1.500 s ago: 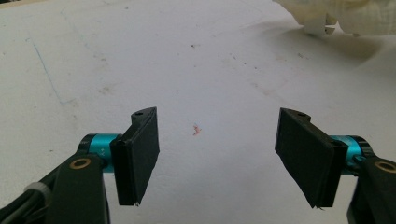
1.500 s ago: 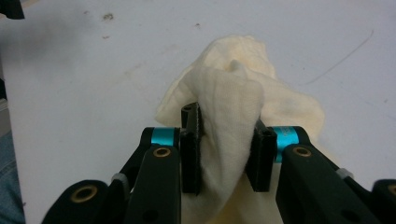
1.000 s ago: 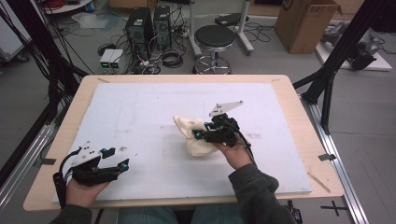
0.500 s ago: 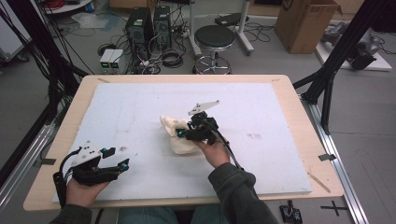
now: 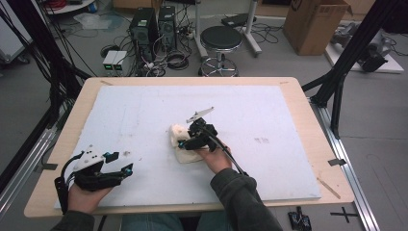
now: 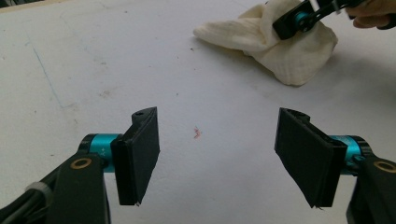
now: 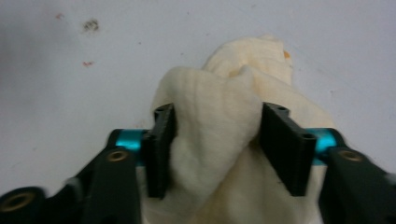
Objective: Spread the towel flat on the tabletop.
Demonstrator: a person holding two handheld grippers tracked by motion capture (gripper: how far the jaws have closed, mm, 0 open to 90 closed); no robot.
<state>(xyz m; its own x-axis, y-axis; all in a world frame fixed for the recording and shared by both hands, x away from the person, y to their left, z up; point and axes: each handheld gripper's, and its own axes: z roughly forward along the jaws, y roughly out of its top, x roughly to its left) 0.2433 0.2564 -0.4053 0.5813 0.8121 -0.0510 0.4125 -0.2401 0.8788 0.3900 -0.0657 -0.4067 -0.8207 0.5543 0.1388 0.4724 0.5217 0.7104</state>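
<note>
A crumpled cream cloth (image 5: 176, 132) lies on the white board (image 5: 250, 106) near the table's middle. My right gripper (image 5: 183, 143) reaches into it from the right. In the right gripper view a raised fold of the cloth (image 7: 219, 112) fills the gap between the jaws of the right gripper (image 7: 212, 144); the jaws have just been opening and now stand apart, no longer pinching it. My left gripper (image 5: 122, 162) rests at the front left, open with nothing between its fingers. In the left gripper view, the left gripper (image 6: 217, 154) faces the cloth (image 6: 299, 56) and the right gripper (image 6: 295, 21) beyond.
The white board covers most of the wooden table (image 5: 310, 115), with bare room to the left, right and back of the cloth. A small red mark (image 6: 197, 133) sits on the board ahead of the left jaws. A stool (image 5: 220, 39) and computer cases (image 5: 151, 24) stand on the floor behind.
My right hand carried the cloth to the left and lower onto the board, and its jaws have spread wider. The left hand has stayed put.
</note>
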